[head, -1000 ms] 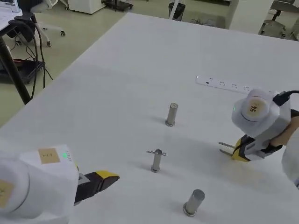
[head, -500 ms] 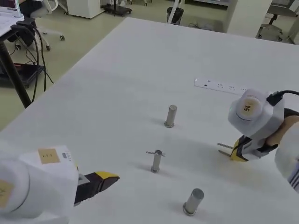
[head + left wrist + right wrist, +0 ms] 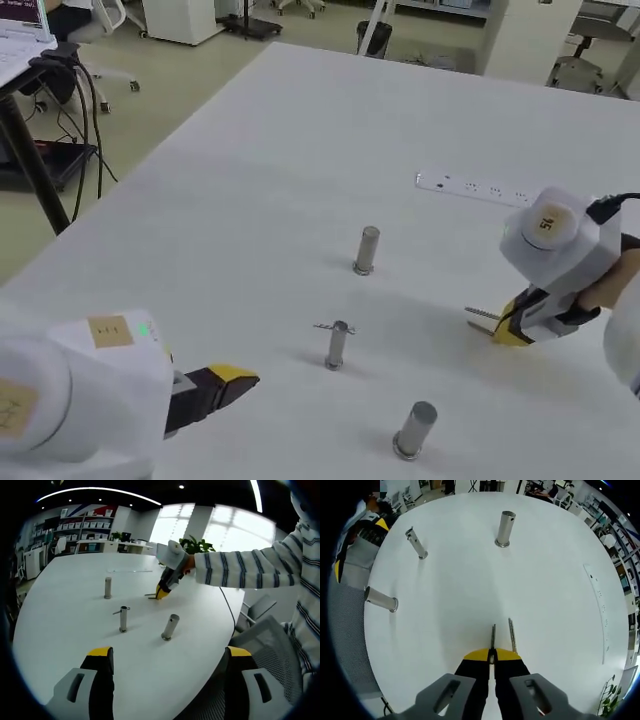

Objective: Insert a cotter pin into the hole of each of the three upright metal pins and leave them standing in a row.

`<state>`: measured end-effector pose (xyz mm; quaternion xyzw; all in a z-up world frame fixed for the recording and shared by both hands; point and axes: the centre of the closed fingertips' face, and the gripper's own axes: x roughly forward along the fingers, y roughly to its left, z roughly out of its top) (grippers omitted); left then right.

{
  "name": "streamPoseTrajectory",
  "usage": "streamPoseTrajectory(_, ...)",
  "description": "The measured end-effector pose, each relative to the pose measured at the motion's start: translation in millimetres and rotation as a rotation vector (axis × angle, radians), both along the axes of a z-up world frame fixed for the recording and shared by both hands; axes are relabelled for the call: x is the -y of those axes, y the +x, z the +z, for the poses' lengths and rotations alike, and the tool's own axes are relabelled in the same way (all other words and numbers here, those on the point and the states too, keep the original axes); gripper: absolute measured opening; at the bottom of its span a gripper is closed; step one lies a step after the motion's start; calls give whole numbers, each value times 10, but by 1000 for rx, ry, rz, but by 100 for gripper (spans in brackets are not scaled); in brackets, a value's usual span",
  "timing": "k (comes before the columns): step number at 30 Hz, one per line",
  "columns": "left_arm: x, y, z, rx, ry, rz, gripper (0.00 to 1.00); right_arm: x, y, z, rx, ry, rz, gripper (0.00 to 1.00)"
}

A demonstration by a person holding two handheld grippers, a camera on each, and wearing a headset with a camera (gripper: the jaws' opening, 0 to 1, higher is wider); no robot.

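Right gripper [image 3: 493, 656]: the fingers are clenched on a cotter pin [image 3: 493, 636], which is held low over the bench [image 3: 250, 150], its legs pointed ahead.
Left gripper [image 3: 170, 677]: the fingers are spread wide and nothing is held.
Upright pins: the far pin [image 3: 367, 249], middle pin [image 3: 336, 348] and near pin [image 3: 415, 430] are stood apart in a loose row.
Holes: a fitted cotter pin [image 3: 333, 327] is seen across the top of the middle pin; the other two tops are seen bare.
Handling: the cotter pin is judged light, thin, springy and easily bent. It is best gripped at its looped end, with the legs left free. The upright pins are judged stiff but easily toppled, so each should be steadied by its shaft.
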<state>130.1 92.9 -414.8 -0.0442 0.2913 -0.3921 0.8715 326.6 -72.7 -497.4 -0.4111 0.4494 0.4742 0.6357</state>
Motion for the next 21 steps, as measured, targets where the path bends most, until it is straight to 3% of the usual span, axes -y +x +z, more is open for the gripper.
streamPoseTrajectory(6,-9,-8,-2,0,2,-1,90,2,8,0,-23,19,3,0)
streamPoseTrajectory(11,-18,5,18,3,-7,8,90,-36,-37,11,-43,70,-20,0)
streamPoseTrajectory(21,14,30,67,8,-29,12,89,-61,-93,12,0,38,37,0)
